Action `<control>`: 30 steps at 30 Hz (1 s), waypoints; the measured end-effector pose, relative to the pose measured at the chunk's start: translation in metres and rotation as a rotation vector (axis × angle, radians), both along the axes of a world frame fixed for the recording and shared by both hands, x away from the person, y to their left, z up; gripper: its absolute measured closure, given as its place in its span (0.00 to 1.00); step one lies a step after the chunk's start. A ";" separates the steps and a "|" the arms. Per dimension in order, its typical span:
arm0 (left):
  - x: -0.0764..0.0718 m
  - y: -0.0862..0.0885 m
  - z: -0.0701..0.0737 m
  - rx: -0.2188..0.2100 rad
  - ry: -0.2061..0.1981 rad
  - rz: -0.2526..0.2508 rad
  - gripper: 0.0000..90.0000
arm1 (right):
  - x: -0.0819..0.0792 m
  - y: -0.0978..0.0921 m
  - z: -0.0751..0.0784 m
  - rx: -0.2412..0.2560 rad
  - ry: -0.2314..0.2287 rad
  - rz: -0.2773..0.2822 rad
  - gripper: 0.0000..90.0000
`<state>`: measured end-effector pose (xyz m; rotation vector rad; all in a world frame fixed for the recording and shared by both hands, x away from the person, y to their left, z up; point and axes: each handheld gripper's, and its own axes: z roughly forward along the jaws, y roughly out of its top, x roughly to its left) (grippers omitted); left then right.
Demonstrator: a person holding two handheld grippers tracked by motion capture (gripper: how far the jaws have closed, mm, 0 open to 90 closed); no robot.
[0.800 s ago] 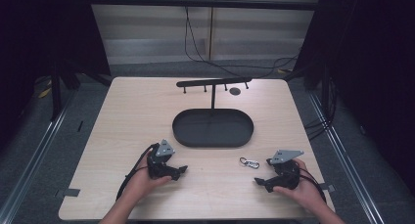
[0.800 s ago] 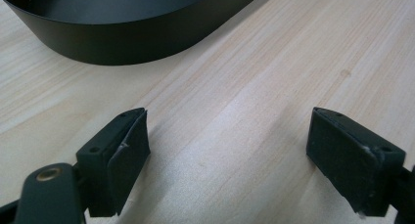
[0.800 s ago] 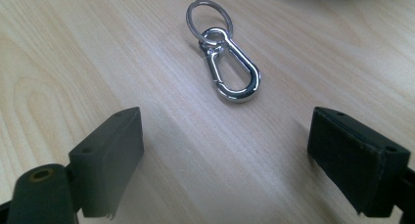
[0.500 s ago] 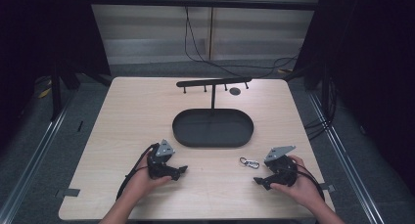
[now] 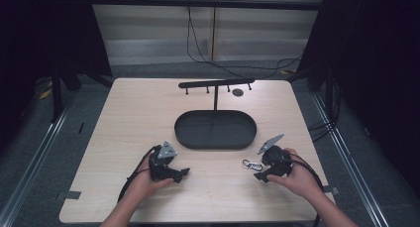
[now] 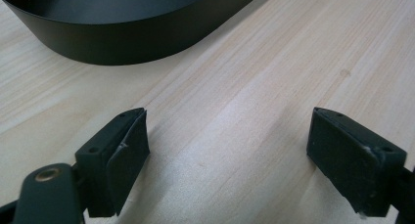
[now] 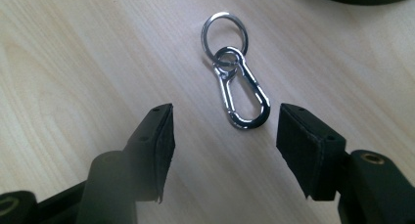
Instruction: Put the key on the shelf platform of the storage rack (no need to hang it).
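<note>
Pale wood table [image 5: 129, 118] under dim, seemingly black-curtained room, bearing carabiner [image 7: 242, 94].

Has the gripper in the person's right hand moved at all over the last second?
Yes. The right gripper has slid left across the table, closing in on the carabiner. Its open jaws now sit right beside the clip, which lies flat in front of the black tray.

We list a table [image 5: 129, 118] in pale beige wood with a fine straight grain. On it we record a matt black oval tray [image 5: 216, 129] and a black rack [image 5: 216, 83] with black pegs. The clip [image 7: 243, 98] and its ring [image 7: 224, 32] are shiny silver. We note black for the left gripper [image 5: 174, 175] and the right gripper [image 5: 258, 176], each with a grey plate. The floor [image 5: 34, 152] is dark grey.
</note>
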<state>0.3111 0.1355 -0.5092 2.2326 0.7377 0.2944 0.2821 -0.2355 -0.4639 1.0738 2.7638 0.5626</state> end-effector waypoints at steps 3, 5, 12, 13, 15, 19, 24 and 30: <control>0.000 0.000 0.000 0.000 0.000 0.000 0.17 | 0.009 0.006 0.000 -0.036 0.030 0.022 0.49; 0.000 0.000 0.000 0.001 0.000 0.000 0.17 | 0.013 0.010 -0.001 -0.066 0.037 0.053 0.51; 0.000 0.000 0.000 0.001 0.000 -0.001 0.17 | 0.024 0.025 0.001 -0.136 0.047 0.115 0.53; 0.000 0.000 0.000 0.001 0.000 -0.001 0.17 | 0.026 0.026 0.001 -0.142 0.048 0.120 0.54; 0.000 0.000 0.000 0.000 0.000 0.000 0.17 | 0.029 0.027 0.000 -0.154 0.064 0.131 0.56; 0.000 0.000 0.000 0.000 0.000 0.000 0.17 | 0.033 0.030 -0.005 -0.187 0.086 0.161 0.60; 0.000 0.000 0.000 0.000 0.000 -0.001 0.17 | 0.034 0.035 -0.003 -0.184 0.147 0.146 0.76; 0.000 0.000 0.000 0.000 0.000 -0.001 0.17 | 0.033 0.038 -0.003 -0.202 0.182 0.120 0.76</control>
